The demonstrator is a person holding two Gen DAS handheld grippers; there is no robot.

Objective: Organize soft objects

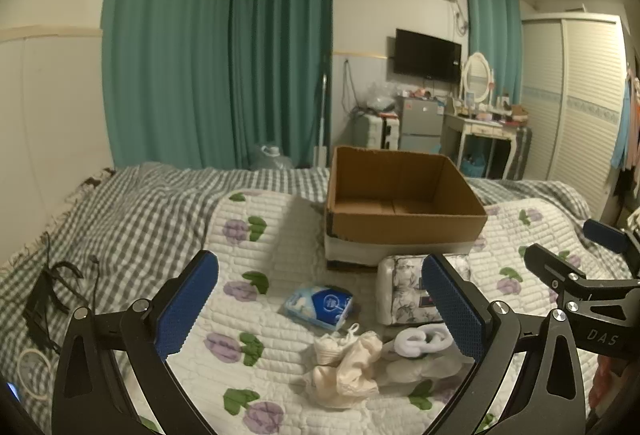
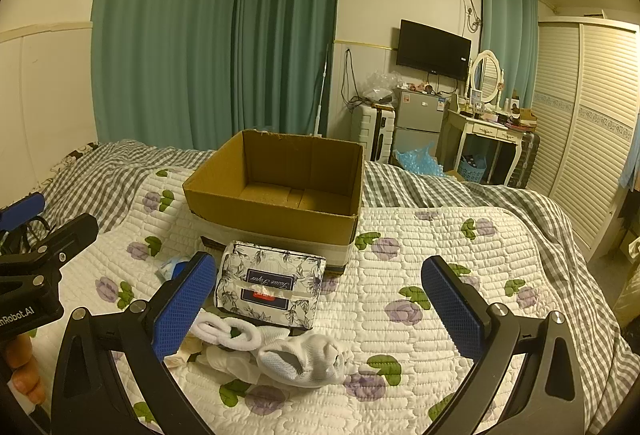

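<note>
Here, heaped on the quilted bed point(image 2: 440, 315): white socks point(image 2: 300, 359), a cream garment point(image 1: 348, 371), a blue tissue pack point(image 1: 320, 305) and a floral tissue box point(image 2: 272, 283), all just before the open cardboard box point(image 2: 280, 191). Above them, left gripper point(image 1: 320, 309) and right gripper point(image 2: 320, 309), jaws spread wide, gripping nothing.

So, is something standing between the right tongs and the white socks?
Nothing visible. The right tongs are open above the white socks, with no object between them; the tissue pack lies just behind the socks.
</note>
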